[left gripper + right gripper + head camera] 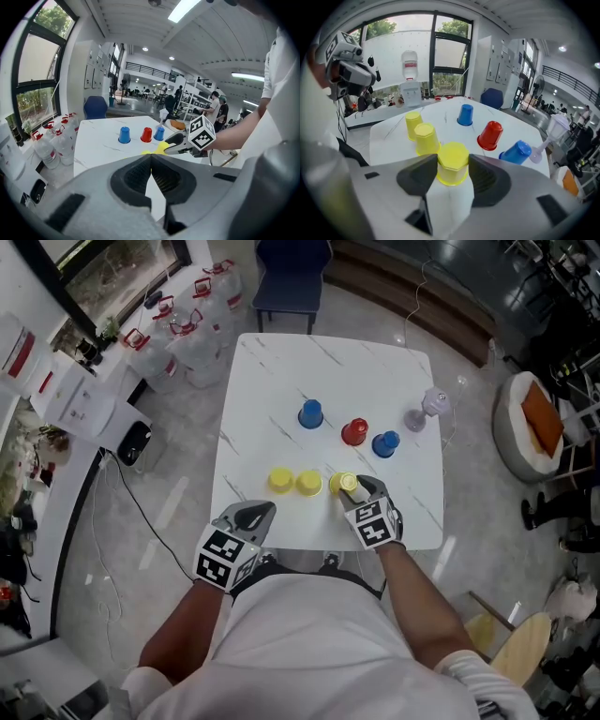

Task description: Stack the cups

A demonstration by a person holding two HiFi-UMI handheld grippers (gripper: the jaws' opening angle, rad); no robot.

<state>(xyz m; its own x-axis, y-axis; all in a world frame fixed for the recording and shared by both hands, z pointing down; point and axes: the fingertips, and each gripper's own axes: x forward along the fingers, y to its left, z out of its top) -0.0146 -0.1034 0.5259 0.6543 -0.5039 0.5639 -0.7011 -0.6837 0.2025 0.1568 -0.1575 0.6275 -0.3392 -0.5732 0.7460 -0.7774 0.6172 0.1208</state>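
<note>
- Yellow plastic cup (453,165), mouth down, looked light, thin and perhaps slippery.
- Right tongs (453,160) were clamped on its sides; left tongs (151,163) were together, empty.

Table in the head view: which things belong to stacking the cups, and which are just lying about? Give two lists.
For the job: yellow cup in the right gripper; two more yellow cups; two blue cups; red cup.
Lying about: clear goblet; water jugs; blue chair.
</note>
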